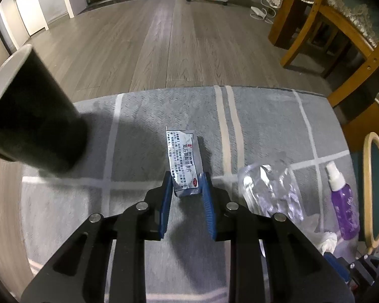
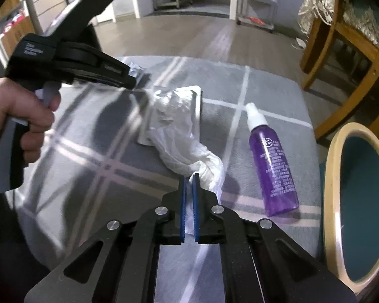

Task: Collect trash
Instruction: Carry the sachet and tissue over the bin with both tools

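My left gripper (image 1: 187, 179) is shut on a small white printed sachet (image 1: 182, 155) and holds it above the grey checked cloth (image 1: 144, 116). A tall black bin (image 1: 32, 116) stands to its left. My right gripper (image 2: 189, 176) is shut on a crumpled white tissue (image 2: 184, 149) that lies on the cloth (image 2: 273, 88). A clear plastic wrapper (image 2: 174, 101) lies under the tissue's far end; it also shows in the left wrist view (image 1: 270, 186). The left gripper's body (image 2: 70, 58) shows in the right wrist view at upper left.
A purple spray bottle (image 2: 273, 161) lies on the cloth right of the tissue and also shows in the left wrist view (image 1: 343, 202). An oval mirror with a pale rim (image 2: 333, 166) sits at the right edge. Wooden chairs (image 1: 323, 25) stand beyond, on wood flooring.
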Motion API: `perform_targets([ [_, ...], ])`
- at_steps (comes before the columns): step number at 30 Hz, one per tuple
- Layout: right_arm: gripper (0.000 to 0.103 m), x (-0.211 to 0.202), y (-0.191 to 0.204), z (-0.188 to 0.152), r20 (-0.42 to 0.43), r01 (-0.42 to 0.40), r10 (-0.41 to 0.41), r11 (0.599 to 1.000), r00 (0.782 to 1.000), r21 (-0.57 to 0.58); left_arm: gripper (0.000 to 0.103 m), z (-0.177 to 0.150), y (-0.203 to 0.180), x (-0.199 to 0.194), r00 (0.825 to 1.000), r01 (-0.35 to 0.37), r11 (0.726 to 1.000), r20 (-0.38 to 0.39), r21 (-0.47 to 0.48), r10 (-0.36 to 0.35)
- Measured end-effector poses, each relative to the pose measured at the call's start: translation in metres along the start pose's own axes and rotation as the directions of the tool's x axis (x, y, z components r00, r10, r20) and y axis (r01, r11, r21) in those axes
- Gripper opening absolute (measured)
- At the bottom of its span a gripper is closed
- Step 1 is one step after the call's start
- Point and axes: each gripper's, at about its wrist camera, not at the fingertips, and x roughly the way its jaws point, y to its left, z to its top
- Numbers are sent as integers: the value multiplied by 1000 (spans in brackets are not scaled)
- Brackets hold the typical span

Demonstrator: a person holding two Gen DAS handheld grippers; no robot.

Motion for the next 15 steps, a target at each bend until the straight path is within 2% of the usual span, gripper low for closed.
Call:
perform_targets([
  [7,6,-32,-5,-3,77,-50,49,999,996,13,23,-17,-9,-39,997,36,998,72,45,-40],
  [15,6,-58,-22,-12,150,-85,72,993,986,81,23,-39,-19,-66,991,79,992,97,94,-88],
])
